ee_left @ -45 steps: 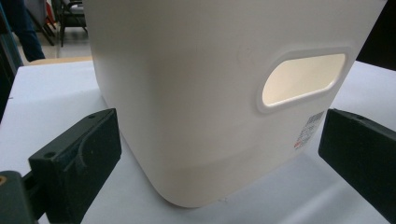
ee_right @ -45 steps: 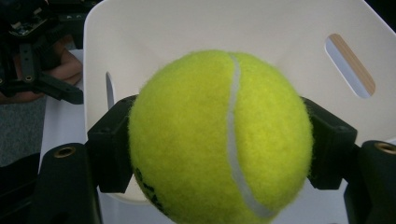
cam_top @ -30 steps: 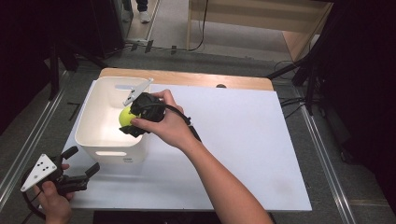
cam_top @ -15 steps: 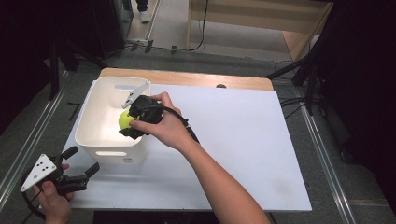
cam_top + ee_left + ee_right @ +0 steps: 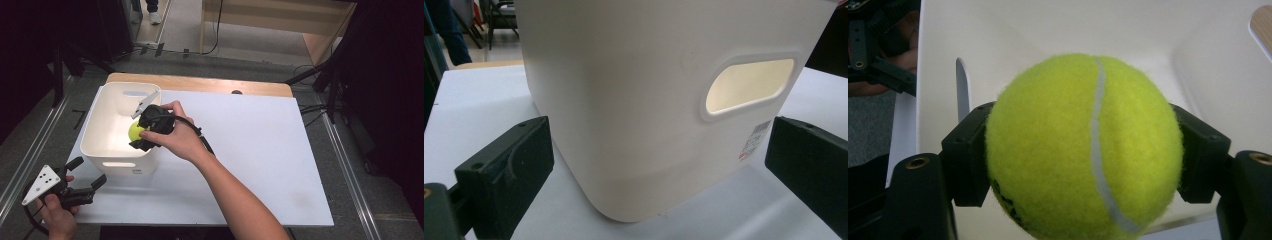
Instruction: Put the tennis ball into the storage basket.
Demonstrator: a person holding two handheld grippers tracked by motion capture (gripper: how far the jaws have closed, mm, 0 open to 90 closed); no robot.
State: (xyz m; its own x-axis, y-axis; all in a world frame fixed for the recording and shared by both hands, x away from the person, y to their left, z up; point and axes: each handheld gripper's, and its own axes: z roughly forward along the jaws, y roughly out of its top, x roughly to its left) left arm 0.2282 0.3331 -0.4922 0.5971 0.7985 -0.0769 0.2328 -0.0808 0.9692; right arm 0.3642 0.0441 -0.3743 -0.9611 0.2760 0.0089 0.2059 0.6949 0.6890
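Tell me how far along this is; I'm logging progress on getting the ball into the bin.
Done: the tennis ball is clamped in the right gripper and carried over the white bin. In hand: lowering it inside. Left: release it. The left gripper waits open beside the bin.

My desk (image 5: 250,150) spans the centre of the frame, with a white top and a wooden strip along its far edge. A white bin (image 5: 100,145) with a handle cutout stands directly on it at centre left.
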